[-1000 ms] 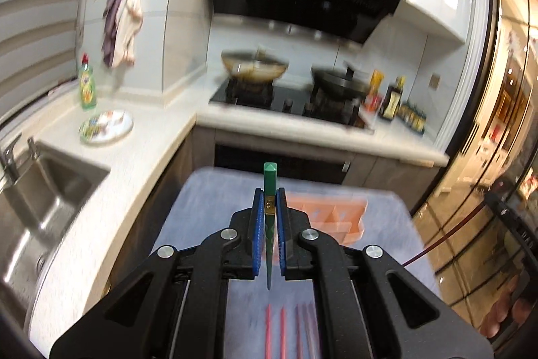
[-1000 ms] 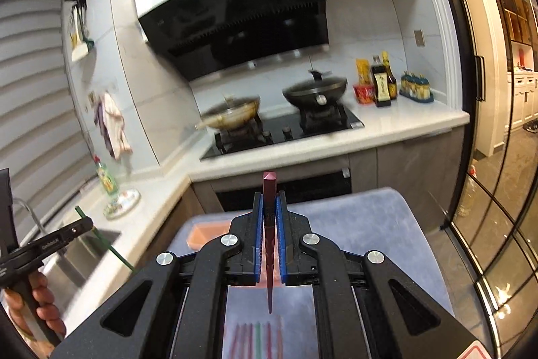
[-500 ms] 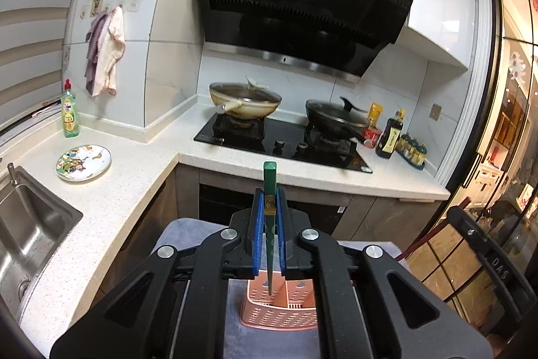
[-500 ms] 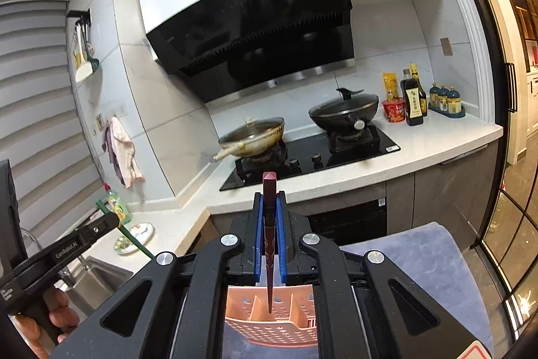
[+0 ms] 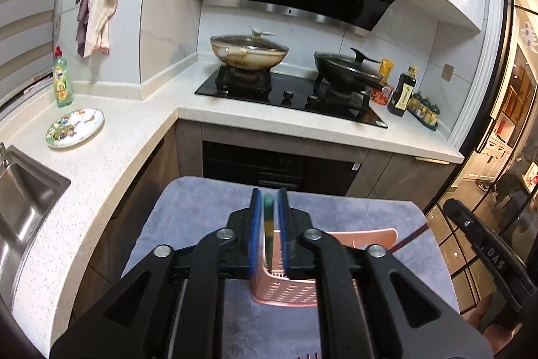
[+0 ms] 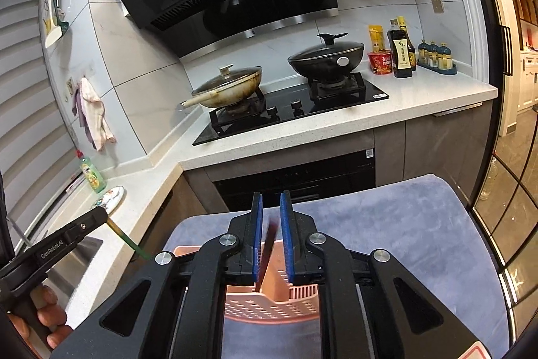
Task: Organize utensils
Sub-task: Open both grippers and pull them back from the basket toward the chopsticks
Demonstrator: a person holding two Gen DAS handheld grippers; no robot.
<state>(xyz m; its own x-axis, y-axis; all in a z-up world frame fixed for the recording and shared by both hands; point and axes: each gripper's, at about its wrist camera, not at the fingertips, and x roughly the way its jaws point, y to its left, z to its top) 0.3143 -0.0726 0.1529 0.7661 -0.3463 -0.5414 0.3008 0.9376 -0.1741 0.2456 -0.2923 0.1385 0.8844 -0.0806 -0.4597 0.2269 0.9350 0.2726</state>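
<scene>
Pink plastic fills the lower centre of both wrist views: a perforated utensil basket [image 5: 285,291] standing on a grey-blue cloth [image 5: 201,207] that covers a table. In the left wrist view, the left gripper [image 5: 268,217] has its blue pads [image 5: 256,224] parted narrowly and opening, with a blurred green chopstick [image 5: 268,224] between them, its lower end reaching down into the basket; no pad visibly presses on it. In the right wrist view, the right gripper [image 6: 270,224] is likewise narrowly apart and opening, and a dark red chopstick [image 6: 267,248] leans tilted in the gap, its tip down inside the basket [image 6: 269,308]. At the lower left of that view a hand [image 6: 50,318] grips the left gripper's handle, the green chopstick [image 6: 129,241] slanting below it. Beyond the cloth, a white counter [image 5: 285,120] carries a black hob [image 5: 289,96] with two lidded pans. A patterned plate [image 5: 74,127] lies at the left, near a green bottle [image 5: 62,78].
</scene>
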